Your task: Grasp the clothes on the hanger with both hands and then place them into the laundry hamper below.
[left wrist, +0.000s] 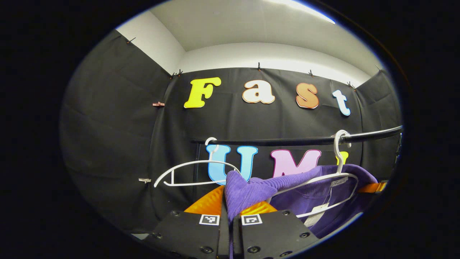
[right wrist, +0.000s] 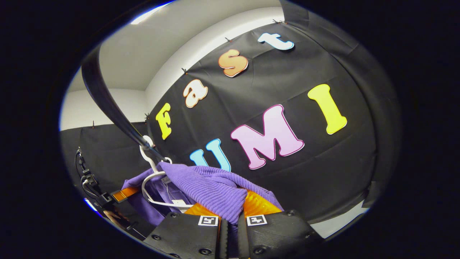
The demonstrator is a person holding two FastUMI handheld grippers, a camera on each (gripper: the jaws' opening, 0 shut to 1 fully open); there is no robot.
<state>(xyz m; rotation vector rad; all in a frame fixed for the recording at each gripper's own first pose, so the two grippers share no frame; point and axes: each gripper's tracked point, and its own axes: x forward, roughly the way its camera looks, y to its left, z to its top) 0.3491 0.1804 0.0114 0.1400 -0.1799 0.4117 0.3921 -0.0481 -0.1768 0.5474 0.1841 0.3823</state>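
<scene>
Purple ribbed knit, a sweater, fills the lower right of the left gripper view, draped over a white plastic hanger whose hook sits on the black horizontal rail. A fold of the sweater's near edge runs down into the narrow slot between the left gripper's jaws, which stand nearly closed and pinch the knit from both sides. Left of it a second white plastic hanger, bare, hangs from the same rail, well apart from the first; the room between the two hangers along the rail is open. Behind the rail the black cloth wall closes the space, and a white ceiling lies above it. Hangers counted in this view: two; sweaters: one; rails: one.

In the right gripper view the rail slants from upper left down to the middle, and one white hanger hooks on it with the purple sweater over it. The sweater's near shoulder edge spills toward the camera and drops between the right gripper's jaws, set close together and clamping the fabric. To the right of the sweater the view is open up to the cloth wall. At lower left, near the sweater's far edge, the other gripper's dark body and cables crowd the space. Counted here: one hanger, one sweater, one rail.
</scene>
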